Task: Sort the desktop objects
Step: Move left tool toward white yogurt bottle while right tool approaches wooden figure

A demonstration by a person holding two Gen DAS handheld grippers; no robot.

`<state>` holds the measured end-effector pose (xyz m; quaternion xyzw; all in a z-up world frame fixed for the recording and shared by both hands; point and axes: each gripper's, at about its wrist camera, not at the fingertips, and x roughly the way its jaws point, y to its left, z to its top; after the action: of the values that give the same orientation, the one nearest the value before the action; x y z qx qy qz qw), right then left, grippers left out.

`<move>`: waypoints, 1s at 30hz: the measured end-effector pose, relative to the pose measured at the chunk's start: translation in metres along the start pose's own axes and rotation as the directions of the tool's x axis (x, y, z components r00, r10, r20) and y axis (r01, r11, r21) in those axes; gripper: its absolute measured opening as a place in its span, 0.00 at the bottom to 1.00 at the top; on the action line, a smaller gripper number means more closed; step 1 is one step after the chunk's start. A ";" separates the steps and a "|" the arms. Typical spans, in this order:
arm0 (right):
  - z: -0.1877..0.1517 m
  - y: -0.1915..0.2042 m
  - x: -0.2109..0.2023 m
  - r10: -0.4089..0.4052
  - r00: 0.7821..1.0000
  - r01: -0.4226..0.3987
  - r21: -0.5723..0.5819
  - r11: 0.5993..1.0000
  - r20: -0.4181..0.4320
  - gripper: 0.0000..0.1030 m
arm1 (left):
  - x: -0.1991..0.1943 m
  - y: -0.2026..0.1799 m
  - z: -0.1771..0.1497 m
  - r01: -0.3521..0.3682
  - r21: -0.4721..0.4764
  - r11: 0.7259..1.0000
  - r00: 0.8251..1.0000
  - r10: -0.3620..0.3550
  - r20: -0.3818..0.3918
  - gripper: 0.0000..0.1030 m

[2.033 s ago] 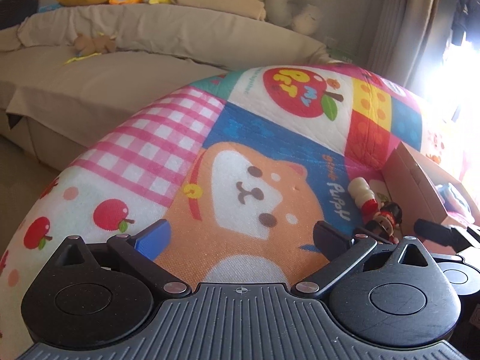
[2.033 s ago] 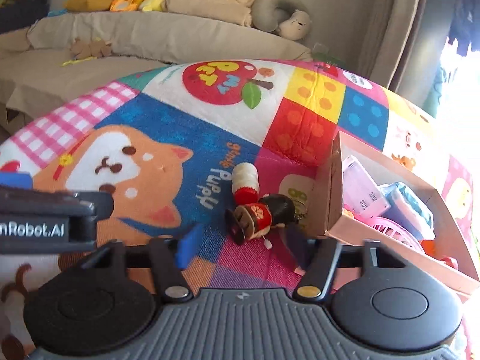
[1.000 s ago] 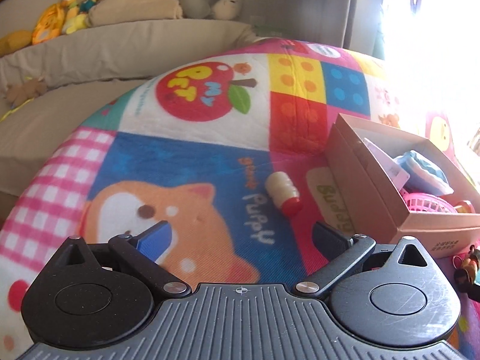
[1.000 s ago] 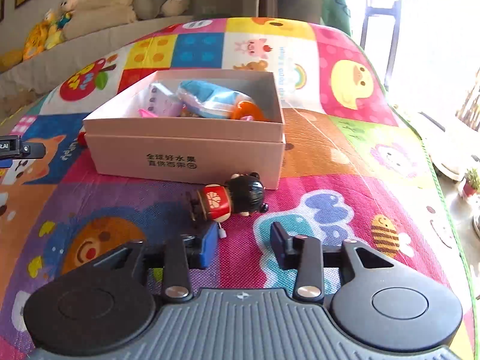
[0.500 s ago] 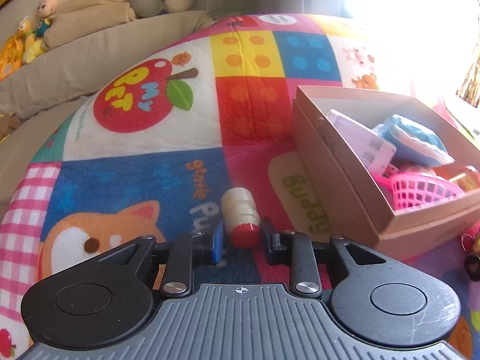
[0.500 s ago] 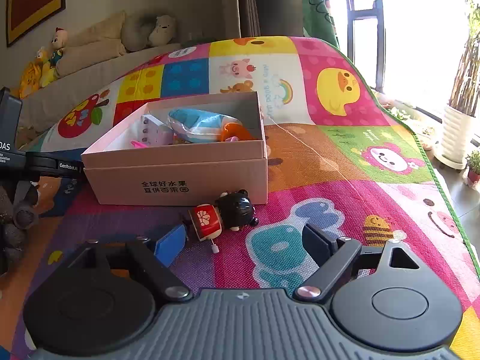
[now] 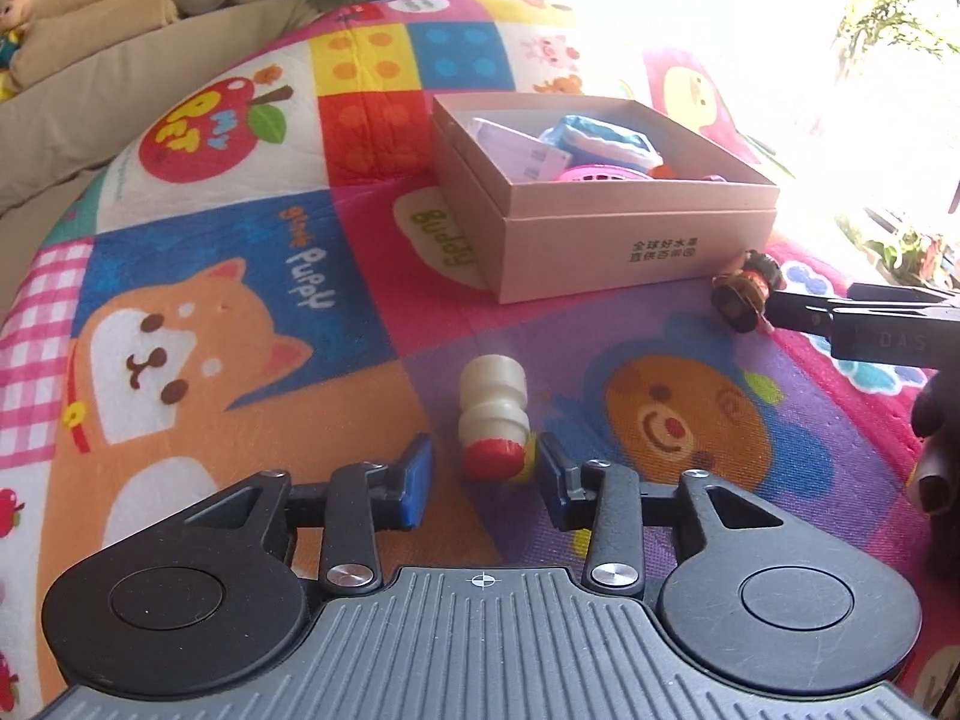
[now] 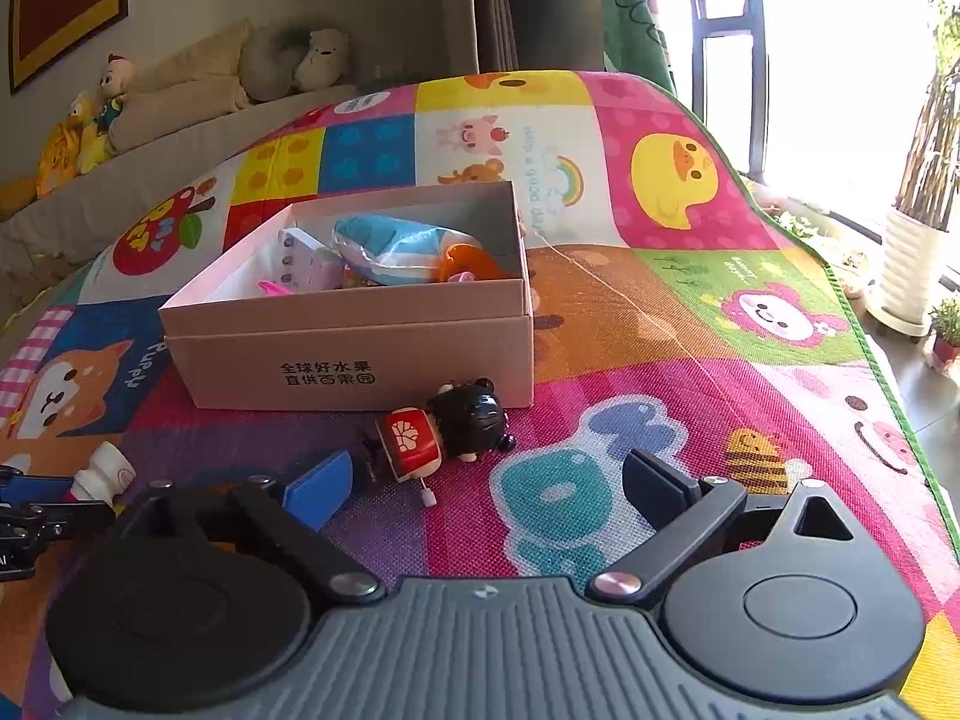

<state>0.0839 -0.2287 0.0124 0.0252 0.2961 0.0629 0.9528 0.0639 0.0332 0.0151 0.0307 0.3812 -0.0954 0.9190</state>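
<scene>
A small cream plastic bottle with a red cap (image 7: 494,423) is seen lying on its side on the colourful cartoon play mat (image 7: 252,276), cap end framed between the parted fingers of the left gripper (image 7: 483,480), ungripped. The right gripper (image 8: 480,483) is spread wide and empty just short of a red-and-black toy figurine (image 8: 447,429) beside the open cardboard box (image 8: 360,354); bare mat is left around the bottle.
</scene>
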 end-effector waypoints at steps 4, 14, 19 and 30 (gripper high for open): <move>0.000 0.000 0.000 -0.006 1.000 0.006 0.001 1.000 0.002 0.97 | 0.001 0.009 0.000 -0.091 -0.007 0.996 0.996 0.091 0.001 0.58; 0.000 -0.002 0.000 -0.009 1.000 0.009 0.006 1.000 0.002 1.00 | -0.008 0.031 0.003 -0.045 -0.175 0.983 0.998 0.039 -0.039 0.71; 0.000 -0.002 0.000 -0.009 1.000 0.009 0.007 1.000 0.000 1.00 | -0.010 0.017 0.006 0.038 -0.268 0.963 0.998 -0.048 -0.031 0.72; 0.000 -0.003 0.000 -0.011 1.000 0.011 0.013 1.000 0.005 1.00 | 0.020 -0.006 0.023 0.044 -0.262 0.964 0.999 -0.046 -0.003 0.74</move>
<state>0.0836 -0.2313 0.0122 0.0298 0.2944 0.0557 0.9536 0.0922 0.0214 0.0173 -0.0990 0.3952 -0.0649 0.9110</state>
